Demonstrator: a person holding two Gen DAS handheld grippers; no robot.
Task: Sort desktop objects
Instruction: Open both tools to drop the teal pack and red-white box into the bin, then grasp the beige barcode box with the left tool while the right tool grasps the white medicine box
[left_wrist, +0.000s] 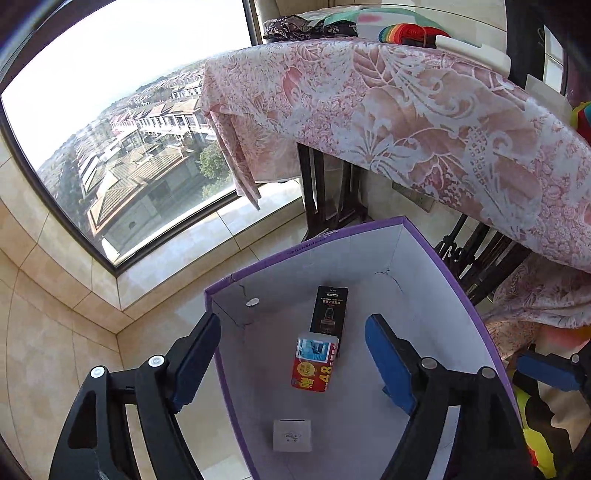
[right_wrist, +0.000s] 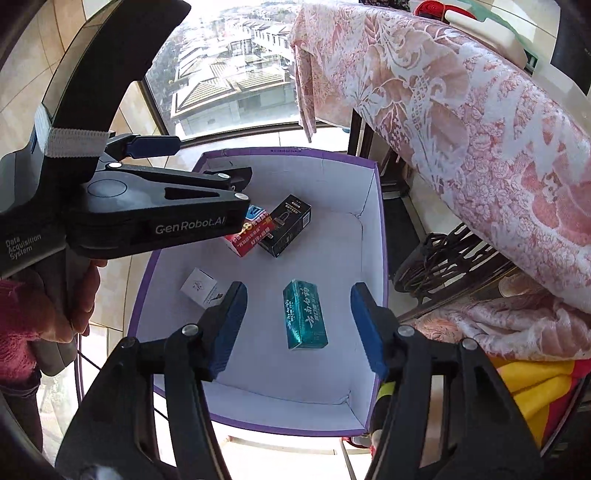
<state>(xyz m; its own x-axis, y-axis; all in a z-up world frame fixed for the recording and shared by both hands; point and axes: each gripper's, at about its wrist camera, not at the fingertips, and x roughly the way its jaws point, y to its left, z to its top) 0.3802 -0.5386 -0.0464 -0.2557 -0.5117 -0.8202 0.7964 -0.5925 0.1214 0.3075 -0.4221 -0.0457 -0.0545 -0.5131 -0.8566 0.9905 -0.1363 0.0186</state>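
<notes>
"GenRobot.AI" is printed in white on the black side of the left gripper (right_wrist: 207, 177), and "Data Acquisition System" is printed on its grey body. A large yellow "48" is carried on the red box (left_wrist: 314, 363) in the purple bin (left_wrist: 424, 236). The lettering on the green box (right_wrist: 304, 319) and the black box (right_wrist: 286, 225) cannot be read.

Open-topped box (right_wrist: 380, 236) — bare floor between cartons; table (right_wrist: 480, 122) overhanging

The box (right_wrist: 380, 236) is purple outside and white inside, holding a teal packet (right_wrist: 304, 319), a black carton (right_wrist: 286, 225), a red-and-blue carton (right_wrist: 249, 234) with yellow print, and a small white carton (right_wrist: 199, 288). At upper right, the cloth (right_wrist: 461, 110) shows a pink-and-white floral pattern. The fingers (right_wrist: 227, 332) carry blue pads on black frames.
</notes>
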